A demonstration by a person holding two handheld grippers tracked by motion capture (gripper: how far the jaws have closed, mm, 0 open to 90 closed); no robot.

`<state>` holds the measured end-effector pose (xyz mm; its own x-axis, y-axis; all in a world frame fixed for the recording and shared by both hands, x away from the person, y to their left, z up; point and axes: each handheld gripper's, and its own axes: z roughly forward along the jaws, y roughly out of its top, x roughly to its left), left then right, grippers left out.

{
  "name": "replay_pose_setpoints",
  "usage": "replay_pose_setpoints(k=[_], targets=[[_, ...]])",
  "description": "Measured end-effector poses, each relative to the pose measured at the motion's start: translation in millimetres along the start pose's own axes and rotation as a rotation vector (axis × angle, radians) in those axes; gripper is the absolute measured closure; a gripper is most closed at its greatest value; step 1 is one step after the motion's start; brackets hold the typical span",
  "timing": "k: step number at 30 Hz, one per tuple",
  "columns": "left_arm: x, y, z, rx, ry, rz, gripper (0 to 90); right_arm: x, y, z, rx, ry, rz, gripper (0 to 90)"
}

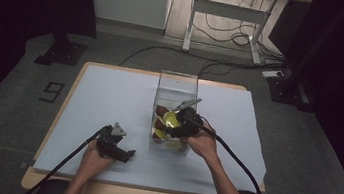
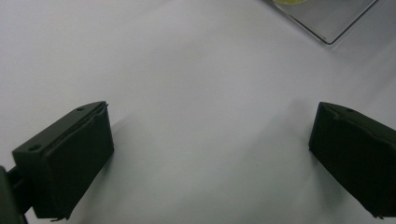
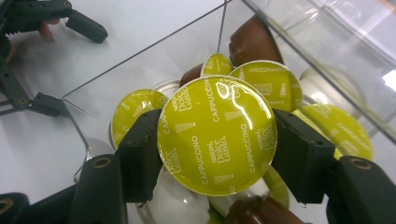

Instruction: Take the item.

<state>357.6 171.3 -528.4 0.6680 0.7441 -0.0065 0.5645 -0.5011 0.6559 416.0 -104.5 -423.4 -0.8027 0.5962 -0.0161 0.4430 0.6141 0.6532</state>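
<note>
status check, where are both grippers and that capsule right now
Right gripper shut on yellow-lidded capsule, inside clear box. Left gripper open, empty, over white sheet. More capsules crowd beneath.

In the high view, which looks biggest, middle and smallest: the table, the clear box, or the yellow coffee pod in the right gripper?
1. The table looks biggest.
2. The clear box is next.
3. The yellow coffee pod, held in the right gripper, looks smallest.
</note>
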Motion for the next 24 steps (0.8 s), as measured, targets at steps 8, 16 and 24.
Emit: replay_pose_setpoints(k=[8, 16, 24], targets=[[0.0, 0.0, 0.0, 0.0, 0.0, 0.0, 0.0, -1.6, 1.8, -16.0, -0.016, -0.015, -0.002, 37.7], [-0.1, 0.0, 0.0, 0.0, 0.001, 0.0, 0.0, -7.3, 2.6, -30.4, -0.031, -0.044, 0.002, 37.7], [-0.1, 0.0, 0.1, -0.001, 0.001, 0.0, 0.0, -12.6, 1.8, -39.8, -0.031, -0.063, 0.01, 37.7]])
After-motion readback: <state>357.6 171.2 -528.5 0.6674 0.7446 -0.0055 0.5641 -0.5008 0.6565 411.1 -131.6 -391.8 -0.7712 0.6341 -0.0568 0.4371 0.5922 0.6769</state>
